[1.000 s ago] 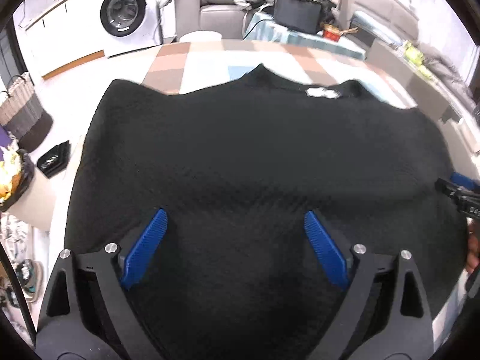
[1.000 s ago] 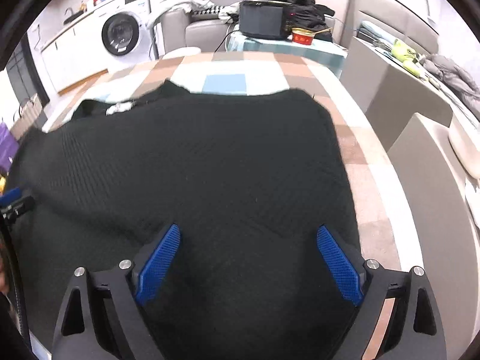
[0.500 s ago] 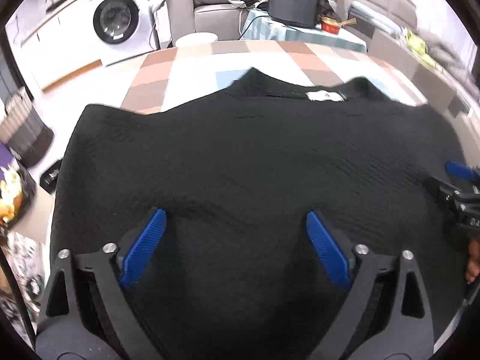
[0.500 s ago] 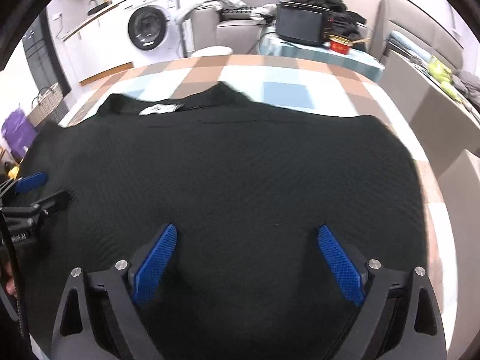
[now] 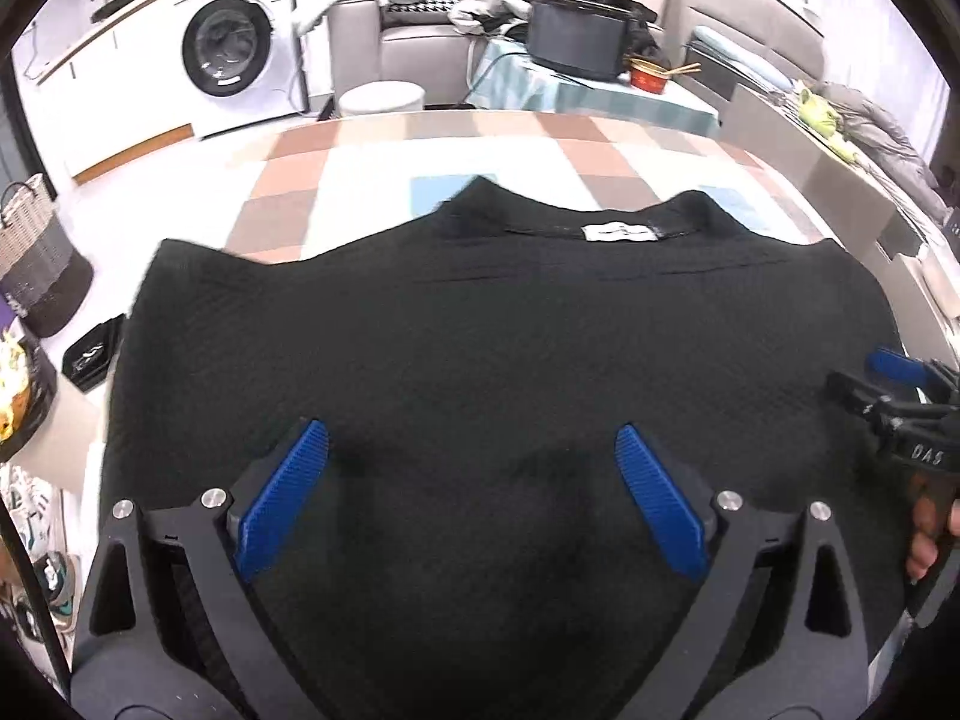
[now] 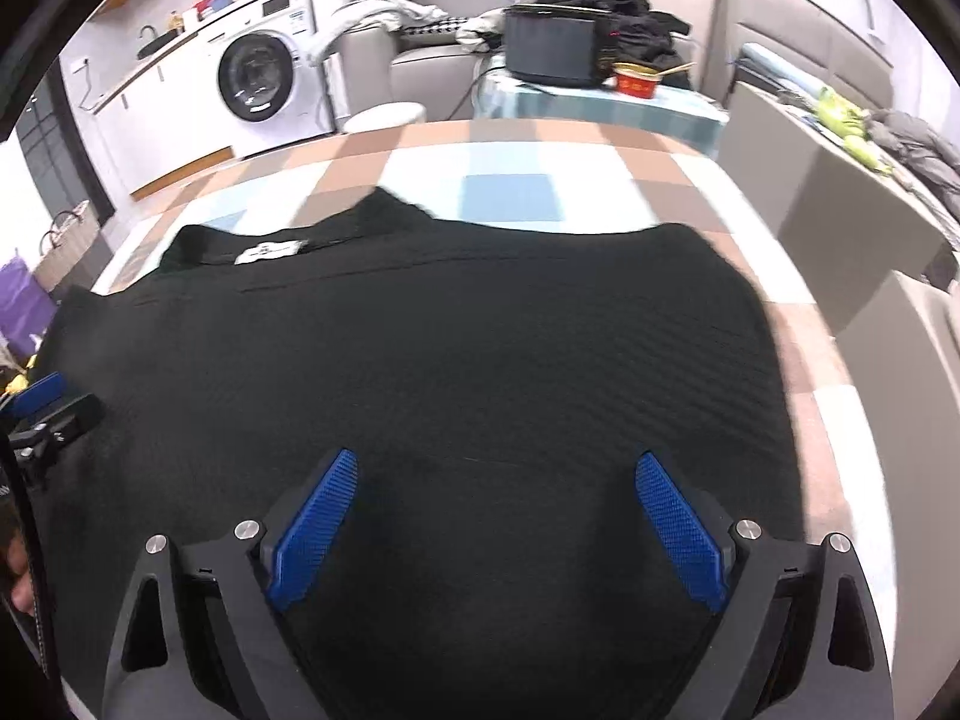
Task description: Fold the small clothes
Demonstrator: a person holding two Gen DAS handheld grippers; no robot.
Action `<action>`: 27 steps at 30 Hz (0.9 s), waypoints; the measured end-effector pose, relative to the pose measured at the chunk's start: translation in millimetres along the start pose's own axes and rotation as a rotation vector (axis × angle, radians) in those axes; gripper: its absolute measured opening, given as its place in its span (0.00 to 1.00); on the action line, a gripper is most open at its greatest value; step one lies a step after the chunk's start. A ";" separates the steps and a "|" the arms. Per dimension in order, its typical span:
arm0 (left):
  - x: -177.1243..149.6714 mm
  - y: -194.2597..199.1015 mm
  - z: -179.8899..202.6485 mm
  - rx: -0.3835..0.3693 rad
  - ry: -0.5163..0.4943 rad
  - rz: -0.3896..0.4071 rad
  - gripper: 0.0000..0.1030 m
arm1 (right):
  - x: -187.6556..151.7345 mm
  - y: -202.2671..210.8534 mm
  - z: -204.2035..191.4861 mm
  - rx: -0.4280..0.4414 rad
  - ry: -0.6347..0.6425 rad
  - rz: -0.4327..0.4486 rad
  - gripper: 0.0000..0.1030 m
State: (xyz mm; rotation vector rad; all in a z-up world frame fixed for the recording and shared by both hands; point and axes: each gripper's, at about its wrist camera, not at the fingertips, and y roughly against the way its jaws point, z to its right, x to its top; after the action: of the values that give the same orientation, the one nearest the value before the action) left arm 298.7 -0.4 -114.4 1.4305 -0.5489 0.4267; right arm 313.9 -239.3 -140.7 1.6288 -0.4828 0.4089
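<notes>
— Item?
— Sweater (image 5: 498,330), black, ribbed knit. Spread flat on checked cloth (image 5: 384,150), collar far, hem near.

— Orientation?
— Collar and white label (image 5: 618,232) pointing away from both cameras, toward washer (image 5: 234,48) and sofa. Collar-to-hem axis running straight out from the grippers; wider span crosswise, left to right.

— Left gripper (image 5: 468,480)?
— Over near-left part of body. Jaws spread wide, nothing between the blue pads (image 5: 282,498); contact with knit not certain.

— Right gripper (image 6: 498,510)?
— Same posture over near-right part. Jaws released, empty. Also visible at right edge of left view, a hand (image 5: 927,525) behind it.

— Which nearer to what?
— Left nearer the left side edge, overhanging table edge there by the look of it. Right nearer the right side edge, lying on cloth. Neither near the collar. Sleeves not distinguishable; possibly tucked under, cannot tell.

— Fold state?
— None seen on top; body lying open and fairly smooth.

— Relation governing next move?
— Judged: hem directly below and behind both jaws, collar directly ahead. Either a hem-to-collar fold along the outward axis, both grippers together, or side edges brought inward, one gripper each.

— Risk?
— Thick knit; a shallow pinch likely to catch the top layer only.
</notes>
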 end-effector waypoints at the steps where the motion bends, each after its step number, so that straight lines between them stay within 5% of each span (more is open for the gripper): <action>1: 1.9 -4.1 2.6 0.004 -0.005 -0.005 0.94 | 2.5 -3.9 -6.1 0.000 0.014 -0.008 0.93; 8: 10.3 -26.7 5.4 0.036 -0.038 -0.034 0.94 | 18.8 -13.5 -12.0 -0.076 0.038 -0.013 0.93; 15: 4.1 -15.2 -28.8 0.079 0.048 -0.032 0.94 | 15.1 -8.6 38.3 -0.168 -0.082 -0.039 0.93; 19: -12.4 15.2 -28.6 -0.023 0.093 -0.019 0.93 | 2.2 11.8 35.6 -0.091 -0.072 -0.029 0.93; 23: -32.1 32.9 0.6 -0.123 0.031 -0.027 0.93 | -15.1 21.5 4.5 0.011 0.036 -0.037 0.93; 27: -50.7 28.8 13.6 -0.067 -0.008 -0.057 0.93 | -33.6 26.8 -19.4 0.015 0.154 -0.035 0.93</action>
State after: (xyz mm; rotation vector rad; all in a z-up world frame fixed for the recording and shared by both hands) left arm 239.7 -8.5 -120.5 1.3804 -0.5230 0.3537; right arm 271.5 -219.9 -133.7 1.6041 -0.3361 0.5087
